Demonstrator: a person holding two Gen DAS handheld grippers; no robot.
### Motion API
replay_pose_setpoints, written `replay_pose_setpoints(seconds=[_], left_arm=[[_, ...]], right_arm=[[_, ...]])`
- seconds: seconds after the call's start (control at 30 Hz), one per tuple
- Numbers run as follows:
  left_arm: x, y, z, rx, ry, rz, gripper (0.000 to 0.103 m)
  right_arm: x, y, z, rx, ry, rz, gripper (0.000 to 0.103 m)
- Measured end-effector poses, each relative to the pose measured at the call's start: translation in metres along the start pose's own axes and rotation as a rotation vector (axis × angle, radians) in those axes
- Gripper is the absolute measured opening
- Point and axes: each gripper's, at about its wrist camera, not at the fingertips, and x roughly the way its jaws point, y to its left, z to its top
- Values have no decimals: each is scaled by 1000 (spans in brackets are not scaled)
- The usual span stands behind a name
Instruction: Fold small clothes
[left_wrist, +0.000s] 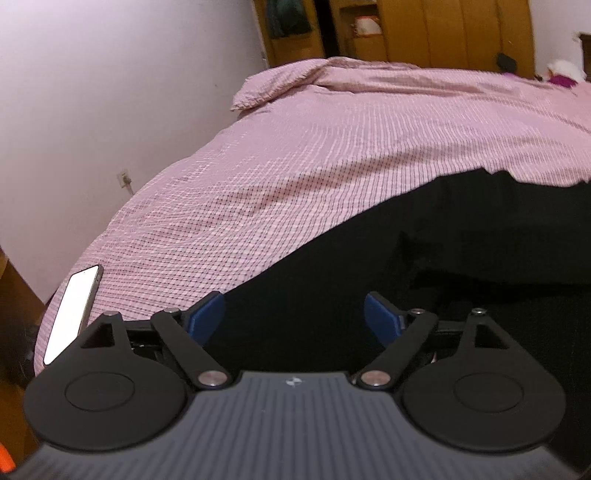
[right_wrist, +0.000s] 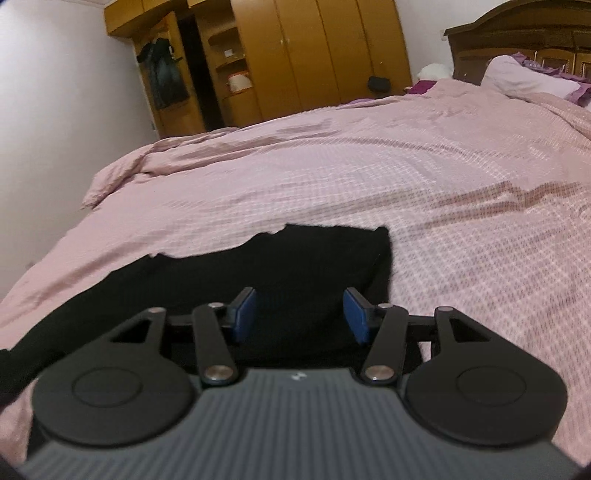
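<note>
Both the left gripper (left_wrist: 294, 319) and right gripper (right_wrist: 299, 315) hang open and empty over the black garment (right_wrist: 295, 266), so I'd pinch its 12 o'clock edge evenly next.

The left hand-held gripper (left_wrist: 294, 315) hovers with its blue-padded jaws spread wide and nothing between them. Directly ahead of it and stretching off to its right lies a flat black cloth garment (left_wrist: 424, 258) on a bed covered by a pink checked bedspread (left_wrist: 314, 147). To the gripper's left, at the bed's edge, rests a slim smartphone with a glowing white screen (left_wrist: 72, 314). Far ahead stands an orange-brown wooden wardrobe (left_wrist: 443, 29).
</note>
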Motion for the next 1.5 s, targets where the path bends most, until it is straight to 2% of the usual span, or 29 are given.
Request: replay_pose_setpoints(seconds=[0.2, 0.3, 0.43, 0.57, 0.7, 0.8, 0.97, 1.03, 1.07, 1.1, 1.2, 1.3, 1.4, 1.5], left_arm=[[0, 26, -16, -22, 50, -70, 90], [2, 29, -31, 2, 66, -59, 91], [8, 29, -51, 29, 119, -102, 91], [15, 29, -70, 44, 122, -53, 93], [27, 47, -79, -53, 114, 21, 98], [33, 56, -78, -103, 98, 23, 98], [43, 60, -78, -90, 30, 36, 97], [46, 64, -75, -100, 12, 38, 87], [45, 65, -73, -111, -2, 32, 69], [43, 66, -71, -117, -14, 28, 43], [39, 67, -59, -155, -23, 37, 16], [30, 74, -45, -241, -78, 16, 12], [15, 73, -28, -283, -150, 2, 11], [-4, 67, -11, -310, -216, -49, 10]], right_arm=[[-23, 17, -22, 0, 30, 3, 54], [-28, 24, -32, -12, 45, -11, 54], [-30, 27, -42, 9, 72, -14, 54], [-28, 29, -47, 10, 85, -30, 54], [-26, 31, -51, 14, 97, -31, 54], [-26, 34, -52, 11, 98, -26, 54], [-26, 37, -56, 27, 106, -19, 54], [-26, 38, -57, 34, 109, -17, 54], [-26, 38, -58, 36, 110, -16, 54], [-27, 38, -58, 39, 110, -14, 54], [-28, 38, -59, 51, 109, -3, 54], [-29, 39, -60, 60, 111, 14, 54], [-31, 39, -62, 65, 111, 25, 54], [-31, 37, -62, 75, 111, 28, 54]])
